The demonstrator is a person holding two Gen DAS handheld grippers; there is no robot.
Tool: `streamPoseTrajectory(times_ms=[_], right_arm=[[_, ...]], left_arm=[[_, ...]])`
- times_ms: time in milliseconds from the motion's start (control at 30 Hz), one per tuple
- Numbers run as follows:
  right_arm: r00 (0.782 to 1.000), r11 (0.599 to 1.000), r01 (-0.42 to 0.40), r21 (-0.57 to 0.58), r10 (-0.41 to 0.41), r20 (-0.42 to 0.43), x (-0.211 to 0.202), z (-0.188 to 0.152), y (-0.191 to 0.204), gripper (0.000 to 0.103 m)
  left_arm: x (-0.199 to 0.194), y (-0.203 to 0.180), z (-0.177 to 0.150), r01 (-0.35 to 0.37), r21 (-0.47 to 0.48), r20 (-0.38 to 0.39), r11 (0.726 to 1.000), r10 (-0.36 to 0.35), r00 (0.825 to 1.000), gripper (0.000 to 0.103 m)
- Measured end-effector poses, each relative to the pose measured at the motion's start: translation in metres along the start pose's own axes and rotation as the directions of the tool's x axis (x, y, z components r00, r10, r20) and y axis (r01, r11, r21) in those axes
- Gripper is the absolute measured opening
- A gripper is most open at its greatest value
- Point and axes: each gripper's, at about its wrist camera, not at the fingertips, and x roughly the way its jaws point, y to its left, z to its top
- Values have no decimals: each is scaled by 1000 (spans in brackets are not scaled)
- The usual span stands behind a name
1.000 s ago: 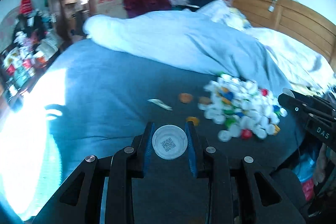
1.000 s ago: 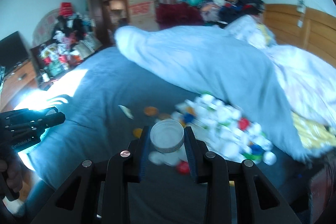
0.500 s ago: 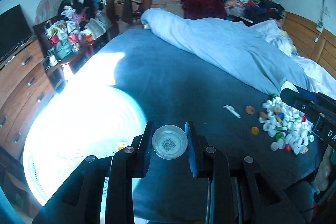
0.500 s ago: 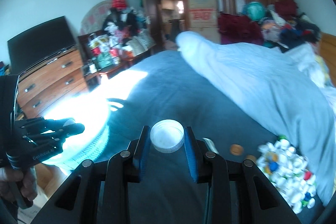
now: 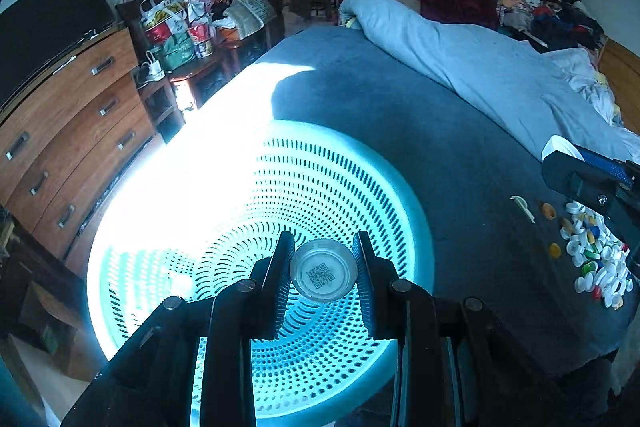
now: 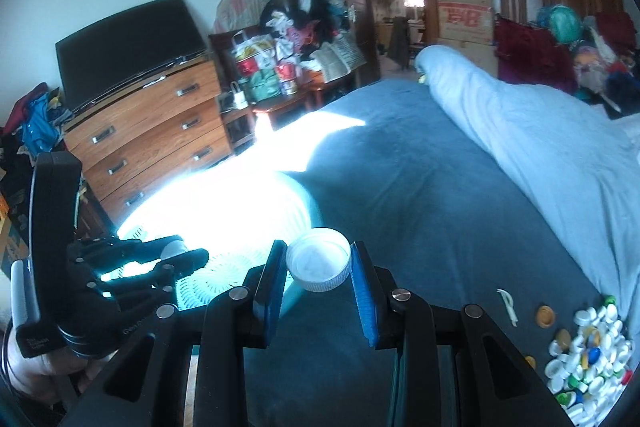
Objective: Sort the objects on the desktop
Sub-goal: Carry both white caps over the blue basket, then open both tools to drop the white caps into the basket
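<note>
Now left gripper (image 5: 323, 273) clamps clear round cap with QR code (image 5: 323, 275) over perforated turquoise plastic basket (image 5: 416, 227) — right gripper (image 6: 319, 269) pinches white ribbed bottle cap (image 6: 319, 265) just beside basket rim. Farther right, heap of mixed plastic caps (image 6: 588, 355) on blue-grey bedspread (image 6: 420, 179) — pale quilt (image 6: 540, 147) beyond.

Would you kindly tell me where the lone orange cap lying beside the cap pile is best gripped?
Grip the orange cap across its round side wall, coming from above. It lies flat on the dark bedcover, apart from the pile, so both sides look free for the fingers.
</note>
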Motion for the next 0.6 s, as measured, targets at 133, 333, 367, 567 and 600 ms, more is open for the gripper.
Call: streamPoseTrajectory(times_ms=[133,333,367,567,600], right_arm=[[998,999,-42,-28,40,-51,28,3,23,35],[990,995,-85,-47,79,-114,60,-2,42,35],[989,995,-90,-50,83,-122,65,-2,45,35],[985,992,-106,-62,97,-143,73,-5,54,35],[985,992,-107,-62,97,-145,75,-5,57,35]], left_arm=[[15,18,-3,-30,-27,-45,999,28,999,25],[35,32,-12,-55,-40,-102,998,51,993,25],[37,34,-14,-56,-45,-108,997,51,993,25],[41,41,-20,-60,-66,-128,996,51,990,25],[39,41,-21,-60,-69,-129,996,51,990,25]])
